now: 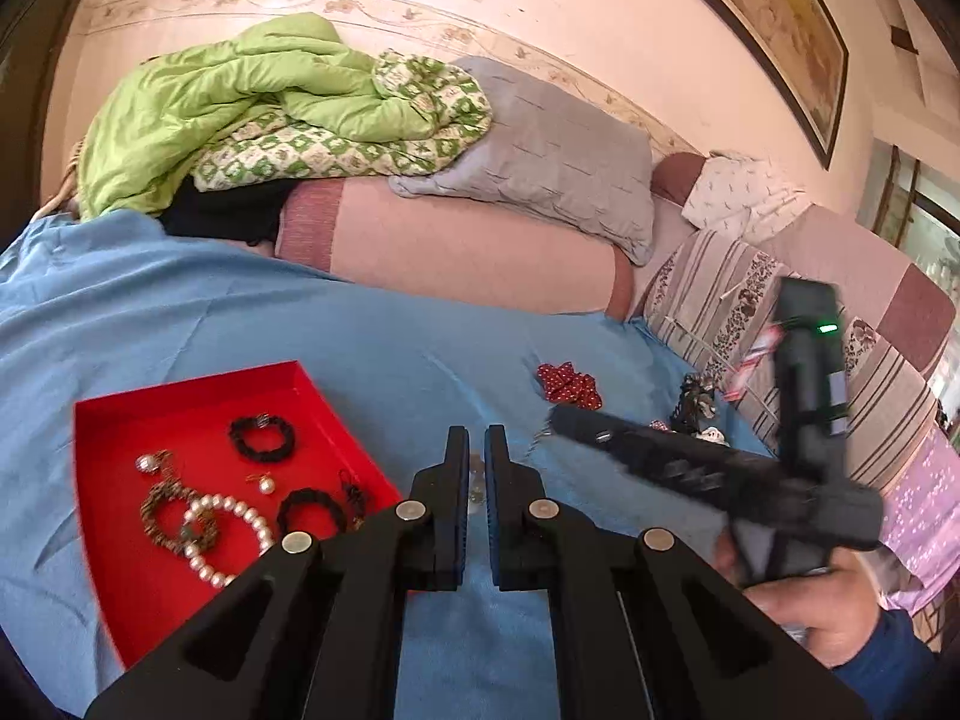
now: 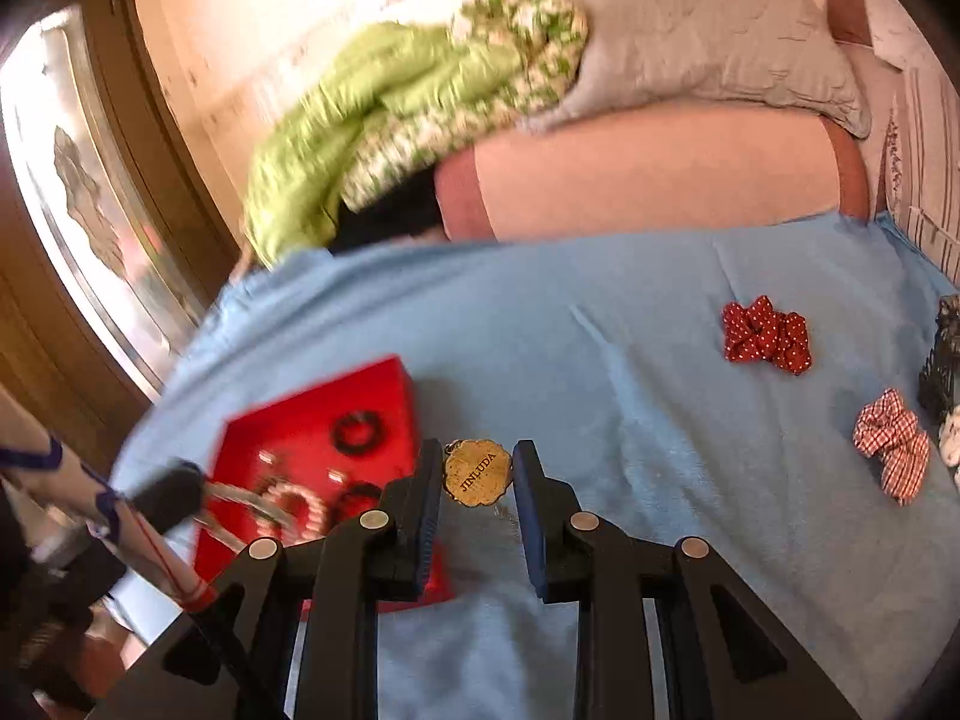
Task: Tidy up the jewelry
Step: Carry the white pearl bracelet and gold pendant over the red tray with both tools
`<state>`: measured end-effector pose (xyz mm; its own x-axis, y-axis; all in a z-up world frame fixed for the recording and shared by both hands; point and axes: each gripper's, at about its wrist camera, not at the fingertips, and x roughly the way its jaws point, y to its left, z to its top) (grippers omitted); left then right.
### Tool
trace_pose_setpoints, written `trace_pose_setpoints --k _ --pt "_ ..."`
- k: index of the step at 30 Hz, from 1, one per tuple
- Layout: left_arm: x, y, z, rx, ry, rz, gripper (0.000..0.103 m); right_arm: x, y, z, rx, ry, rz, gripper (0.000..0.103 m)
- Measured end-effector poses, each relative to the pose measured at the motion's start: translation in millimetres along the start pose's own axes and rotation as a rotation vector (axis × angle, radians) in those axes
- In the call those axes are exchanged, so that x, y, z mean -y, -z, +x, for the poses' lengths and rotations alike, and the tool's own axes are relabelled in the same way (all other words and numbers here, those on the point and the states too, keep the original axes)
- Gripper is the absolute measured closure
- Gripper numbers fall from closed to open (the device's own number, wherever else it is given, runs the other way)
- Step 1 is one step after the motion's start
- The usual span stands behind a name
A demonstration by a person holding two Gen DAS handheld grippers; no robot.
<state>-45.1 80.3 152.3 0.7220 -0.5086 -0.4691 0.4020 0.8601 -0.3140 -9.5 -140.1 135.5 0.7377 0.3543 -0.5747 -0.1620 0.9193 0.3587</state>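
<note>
Blue bedsheet (image 2: 600,312); red tray (image 2: 384,396) at nine o'clock; right gripper (image 2: 477,480) clamped on the gold pendant (image 2: 478,472), stiff, light, slippery, best pinched by its edges; left gripper (image 1: 477,468) pressed together, empty.

Wall: we see cream wall (image 1: 600,12), framed painting (image 1: 774,18) upper right.
Bedding: green quilt (image 1: 222,102) left of grey pillow (image 1: 552,150), both below that wall.
Cover: blue sheet (image 1: 300,324) before the pillow.

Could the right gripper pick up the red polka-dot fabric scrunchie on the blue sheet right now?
Probably not yet. The right gripper is shut on a gold scalloped metal tag, so its jaws are occupied. The red polka-dot fabric scrunchie lies on open blue sheet, with nothing blocking the way.
</note>
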Motion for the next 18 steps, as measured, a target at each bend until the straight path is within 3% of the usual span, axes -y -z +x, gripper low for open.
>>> trace_pose_setpoints --k 18 --pt "-1 -14 -69 0.036 -0.073 0.022 0.098 -57 -13 -81 0.063 -0.121 -0.069 0.077"
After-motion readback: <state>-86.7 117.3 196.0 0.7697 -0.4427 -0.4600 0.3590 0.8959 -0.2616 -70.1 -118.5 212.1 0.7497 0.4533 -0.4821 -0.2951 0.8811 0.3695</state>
